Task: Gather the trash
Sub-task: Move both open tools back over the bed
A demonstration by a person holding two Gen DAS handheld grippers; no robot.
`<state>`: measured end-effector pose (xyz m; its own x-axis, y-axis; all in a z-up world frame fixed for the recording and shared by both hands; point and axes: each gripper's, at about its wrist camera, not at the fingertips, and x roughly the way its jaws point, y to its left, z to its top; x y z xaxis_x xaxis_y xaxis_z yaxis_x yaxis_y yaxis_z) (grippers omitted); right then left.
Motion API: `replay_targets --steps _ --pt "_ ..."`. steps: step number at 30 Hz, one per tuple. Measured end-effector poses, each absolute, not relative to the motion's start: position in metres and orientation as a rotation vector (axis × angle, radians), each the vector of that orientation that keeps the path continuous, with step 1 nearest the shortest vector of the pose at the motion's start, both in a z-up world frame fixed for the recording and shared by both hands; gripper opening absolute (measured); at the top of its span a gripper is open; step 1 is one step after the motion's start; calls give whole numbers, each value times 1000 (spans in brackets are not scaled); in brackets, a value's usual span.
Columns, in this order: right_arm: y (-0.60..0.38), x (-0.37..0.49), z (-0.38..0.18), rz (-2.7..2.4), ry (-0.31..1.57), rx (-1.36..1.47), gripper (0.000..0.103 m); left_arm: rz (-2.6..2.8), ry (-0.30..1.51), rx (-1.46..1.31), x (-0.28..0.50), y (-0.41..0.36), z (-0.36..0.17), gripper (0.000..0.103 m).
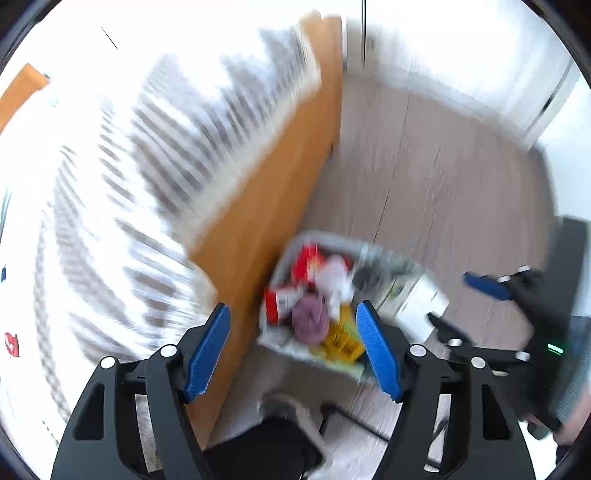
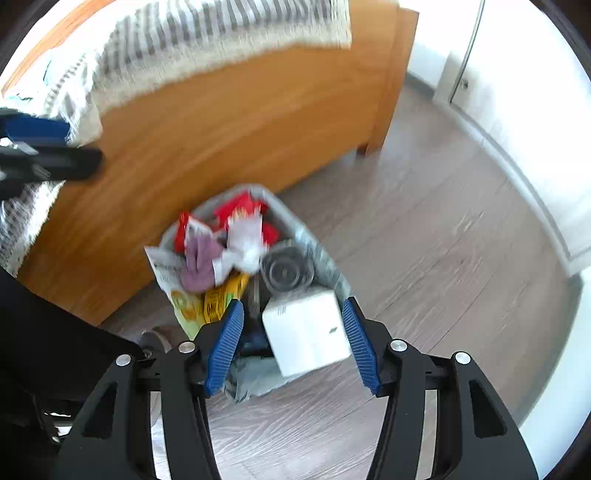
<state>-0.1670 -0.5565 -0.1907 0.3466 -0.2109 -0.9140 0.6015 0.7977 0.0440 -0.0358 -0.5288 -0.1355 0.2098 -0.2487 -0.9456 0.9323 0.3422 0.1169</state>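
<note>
Wooden bed frame (image 2: 229, 122), the largest body, lies beyond and to the left of the right gripper's jaws; a striped blanket (image 2: 221, 33) hangs over its upper edge. One bed post meets the floor (image 2: 443, 229) at the upper right, beyond the jaws. Grey plank flooring runs open from there to a white baseboard and wall on the right, with bare floor also directly under the jaws.

Trash bin (image 2: 317, 251), grey and lined with a crinkled bag, stands on the floor just beside the bed's side panel and directly ahead of both pairs of jaws. It is filled above its rim: red wrappers (image 2: 240, 210), crumpled white paper (image 2: 243, 240), a purple cloth (image 2: 199, 266), a yellow printed packet (image 2: 221, 295), a dark round lid-like item (image 2: 288, 271), and a white box (image 2: 306, 328) at the near edge.

Right gripper (image 2: 293, 341): jaws apart, the white box seen between them but the blue pads not pressing on it; the view is blurred, so contact on either side cannot be told with certainty.

Left gripper (image 1: 293, 350): jaws spread wide with nothing between them, above the bin (image 1: 291, 339), whose contents lie between and beyond the pads. The bed's side panel (image 1: 266, 206) runs just left of these jaws; open floor (image 1: 443, 177) lies to the right.
</note>
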Motion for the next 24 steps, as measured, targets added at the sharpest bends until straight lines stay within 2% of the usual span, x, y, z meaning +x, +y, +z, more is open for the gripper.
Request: replay_targets --steps 3,8,17,24 --pt "-557 -151 -150 -571 1043 346 60 -1029 945 658 -9 -492 -70 82" --pt "-539 -102 -79 -544 932 203 66 -948 840 482 47 -424 2 86" --pt "-446 37 22 -311 733 -7 66 -763 735 273 142 -309 59 86" --pt "-352 146 51 -163 674 -144 66 -618 688 217 212 -223 79 86"
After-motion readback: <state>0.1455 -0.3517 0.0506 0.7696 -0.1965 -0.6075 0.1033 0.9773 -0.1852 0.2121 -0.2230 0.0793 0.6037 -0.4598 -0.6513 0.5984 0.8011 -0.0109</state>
